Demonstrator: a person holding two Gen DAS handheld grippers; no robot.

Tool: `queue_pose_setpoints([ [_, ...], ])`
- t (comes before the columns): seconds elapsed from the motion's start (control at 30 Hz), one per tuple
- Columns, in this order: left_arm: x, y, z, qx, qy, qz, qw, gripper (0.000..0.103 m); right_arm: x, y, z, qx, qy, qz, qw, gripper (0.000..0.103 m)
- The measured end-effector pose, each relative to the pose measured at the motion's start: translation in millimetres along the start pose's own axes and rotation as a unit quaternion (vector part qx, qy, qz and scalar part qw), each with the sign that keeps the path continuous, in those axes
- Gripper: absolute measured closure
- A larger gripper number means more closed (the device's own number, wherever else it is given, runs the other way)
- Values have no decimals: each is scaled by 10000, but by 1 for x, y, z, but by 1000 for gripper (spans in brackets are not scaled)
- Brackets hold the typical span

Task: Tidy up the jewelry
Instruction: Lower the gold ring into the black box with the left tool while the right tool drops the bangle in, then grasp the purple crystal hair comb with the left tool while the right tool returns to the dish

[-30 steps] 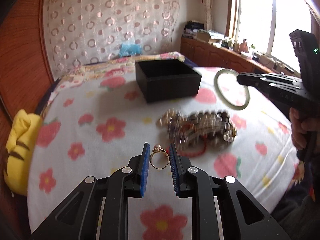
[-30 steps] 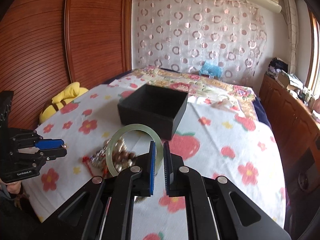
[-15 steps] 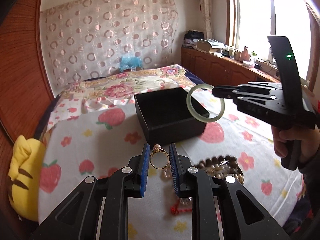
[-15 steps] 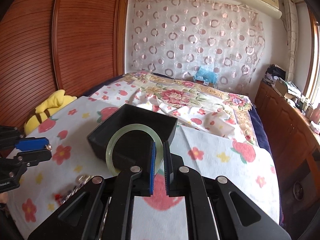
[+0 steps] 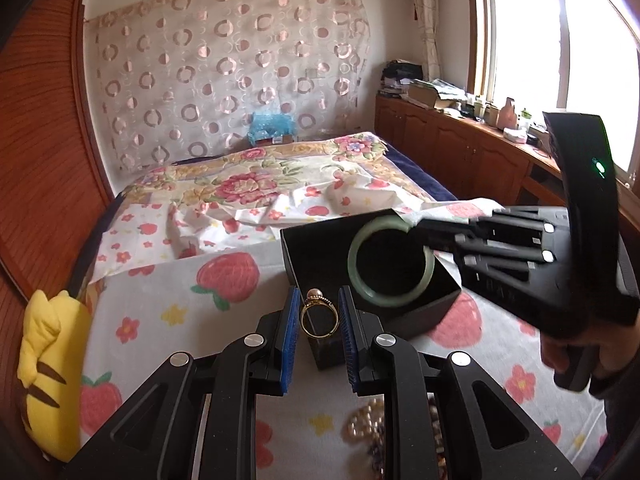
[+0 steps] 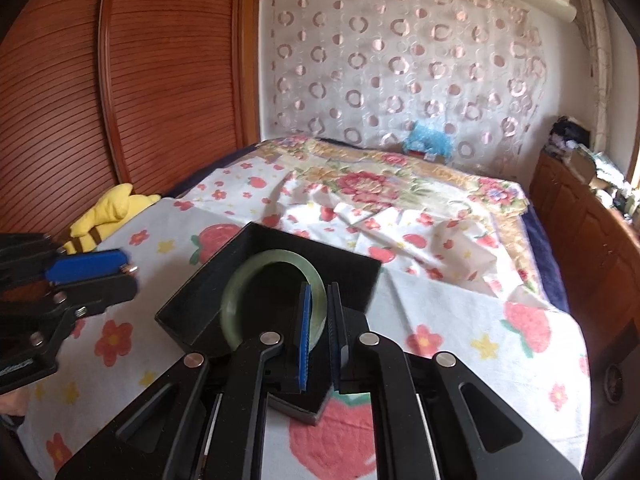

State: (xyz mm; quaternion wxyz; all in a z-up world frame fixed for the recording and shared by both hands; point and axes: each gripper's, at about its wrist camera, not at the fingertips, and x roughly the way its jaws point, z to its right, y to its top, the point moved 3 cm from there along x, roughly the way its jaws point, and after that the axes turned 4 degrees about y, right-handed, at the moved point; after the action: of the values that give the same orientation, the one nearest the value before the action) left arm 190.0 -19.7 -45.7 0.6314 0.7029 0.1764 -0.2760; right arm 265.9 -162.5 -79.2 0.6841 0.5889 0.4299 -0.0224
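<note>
Your black box (image 5: 320, 256) sits open on the strawberry-print sheet (image 5: 160, 292), and its dark inside looks bare — no piece lies on its floor that you can make out. The jade bangle (image 5: 390, 264) hangs over the box's mouth, not resting in it.

Your right gripper (image 6: 319, 312) comes in from the right, tilted down toward the box, with the bangle's rim between its blue pads; the jaws are narrow and just starting to part, and the rim looks pinched there for now. Your hand (image 5: 580, 350) wraps the handle at the far right of the left wrist view.

Your left gripper (image 5: 319, 314) is angled down at the box's near corner, jaws set narrow and clamped on the gold ring (image 5: 319, 318) — it stands upright, pearl on top. More beaded jewelry (image 5: 372, 420) lies on the sheet below that gripper. A yellow plush (image 5: 52, 364) lies at the bed's left edge.
</note>
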Motion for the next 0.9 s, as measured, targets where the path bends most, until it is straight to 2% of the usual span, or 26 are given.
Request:
queue_pose_setpoints([
  [0.57,39,18,23,168,23,-62,9998,84,-59,-32,8,-130,-48,250,9996,89],
  [0.67,38,19,23,168,20,-55,9998,73,-66,-41,6,-95,-14,270,9996,89],
  [0.7,36,19,24,165,20,-33,9999,65,-69,-45,4,-93,-5,259,9996,89],
  [0.9,18,6,18,157,-30,-42,9999,63,-87,-74,-3,127,35,234,9996,89],
])
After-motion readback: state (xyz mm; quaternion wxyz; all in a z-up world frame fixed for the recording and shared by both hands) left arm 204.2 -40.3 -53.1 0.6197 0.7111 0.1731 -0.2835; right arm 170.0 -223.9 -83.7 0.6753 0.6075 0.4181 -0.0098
